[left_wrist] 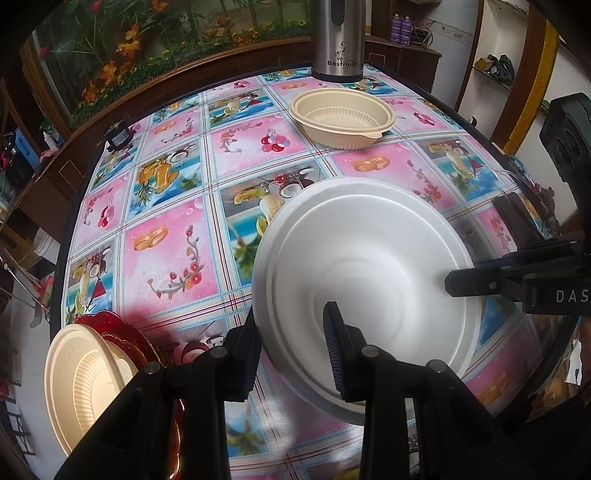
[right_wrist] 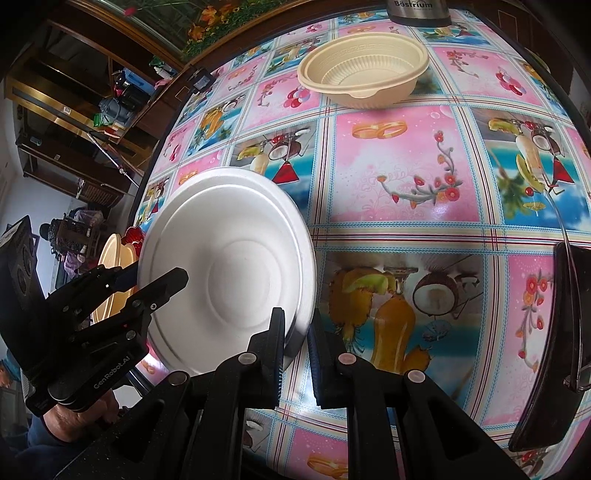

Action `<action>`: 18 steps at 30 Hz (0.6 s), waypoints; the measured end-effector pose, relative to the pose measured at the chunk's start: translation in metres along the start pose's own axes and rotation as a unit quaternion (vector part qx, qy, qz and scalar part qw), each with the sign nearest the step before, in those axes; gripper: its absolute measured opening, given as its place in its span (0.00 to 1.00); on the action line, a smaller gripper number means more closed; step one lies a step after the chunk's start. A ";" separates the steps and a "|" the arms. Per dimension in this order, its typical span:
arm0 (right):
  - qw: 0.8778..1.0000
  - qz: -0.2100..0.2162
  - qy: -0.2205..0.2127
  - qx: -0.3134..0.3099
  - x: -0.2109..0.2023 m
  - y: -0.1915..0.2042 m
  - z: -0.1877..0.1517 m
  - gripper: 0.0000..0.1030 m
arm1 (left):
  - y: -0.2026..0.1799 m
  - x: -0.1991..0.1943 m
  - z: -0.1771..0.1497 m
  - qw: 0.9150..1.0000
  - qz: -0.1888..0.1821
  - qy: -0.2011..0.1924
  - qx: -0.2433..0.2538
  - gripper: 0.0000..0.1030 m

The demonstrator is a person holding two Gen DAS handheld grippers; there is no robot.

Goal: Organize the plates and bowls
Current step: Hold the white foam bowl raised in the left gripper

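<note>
A white foam plate [left_wrist: 369, 273] [right_wrist: 229, 266], with a second rim showing under it, is tilted above the patterned table [left_wrist: 166, 258]. My left gripper [left_wrist: 293, 350] is shut on its near left rim. My right gripper [right_wrist: 298, 347] is shut on the opposite rim and shows in the left wrist view as a black finger [left_wrist: 465, 282] lying on the plate. The left gripper's fingers [right_wrist: 162, 284] show at the plate's left edge in the right wrist view. A beige ribbed bowl [left_wrist: 341, 118] [right_wrist: 364, 75] stands upright at the far side of the table.
A steel flask [left_wrist: 338, 37] [right_wrist: 417, 11] stands behind the beige bowl. A beige dish [left_wrist: 85, 380] [right_wrist: 110, 254] rests on a red plate [left_wrist: 110, 325] at the table's near left edge. A dark flat object [right_wrist: 554, 350] lies at the right edge. Shelves surround the table.
</note>
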State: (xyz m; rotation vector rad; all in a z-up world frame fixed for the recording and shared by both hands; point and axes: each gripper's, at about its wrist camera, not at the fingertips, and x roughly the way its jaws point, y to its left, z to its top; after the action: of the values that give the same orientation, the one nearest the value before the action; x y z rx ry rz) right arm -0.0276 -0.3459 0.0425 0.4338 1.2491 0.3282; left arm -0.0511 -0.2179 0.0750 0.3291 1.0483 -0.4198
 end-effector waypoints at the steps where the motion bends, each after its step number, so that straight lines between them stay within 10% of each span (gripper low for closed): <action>1: 1.000 0.001 0.000 0.000 0.000 0.000 0.000 0.13 | 0.000 0.000 0.000 1.000 0.000 0.000 0.000 0.30; 18: 1.000 0.003 -0.005 0.001 -0.003 0.001 0.000 0.13 | -0.004 -0.005 -0.002 1.000 0.012 -0.011 0.010 0.30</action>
State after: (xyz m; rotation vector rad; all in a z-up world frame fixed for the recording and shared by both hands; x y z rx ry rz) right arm -0.0289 -0.3467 0.0457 0.4407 1.2386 0.3288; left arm -0.0563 -0.2196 0.0784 0.3542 1.0180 -0.4117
